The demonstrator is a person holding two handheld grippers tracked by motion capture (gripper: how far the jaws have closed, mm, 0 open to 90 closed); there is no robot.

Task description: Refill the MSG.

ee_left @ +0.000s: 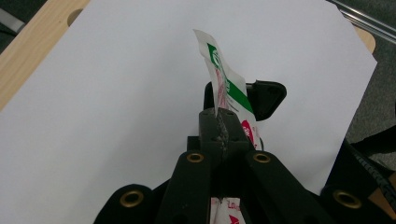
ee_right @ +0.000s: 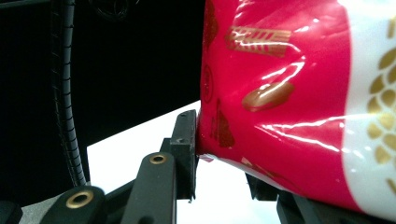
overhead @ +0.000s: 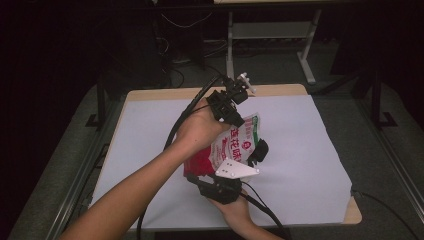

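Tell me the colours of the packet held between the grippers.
Packet: red, white, green band; clearest in high view.

In the right gripper view the red packet (ee_right: 289, 93) runs off the top and right edges and hides the far jaw. In the high view its lower left sits behind the left hand (overhead: 197, 131); the printing is too small to read.

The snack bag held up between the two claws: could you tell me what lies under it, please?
Under the snack bag lies the white sheet covering the table. The patch directly beneath is hidden by the bag, the left claw and the right claw.
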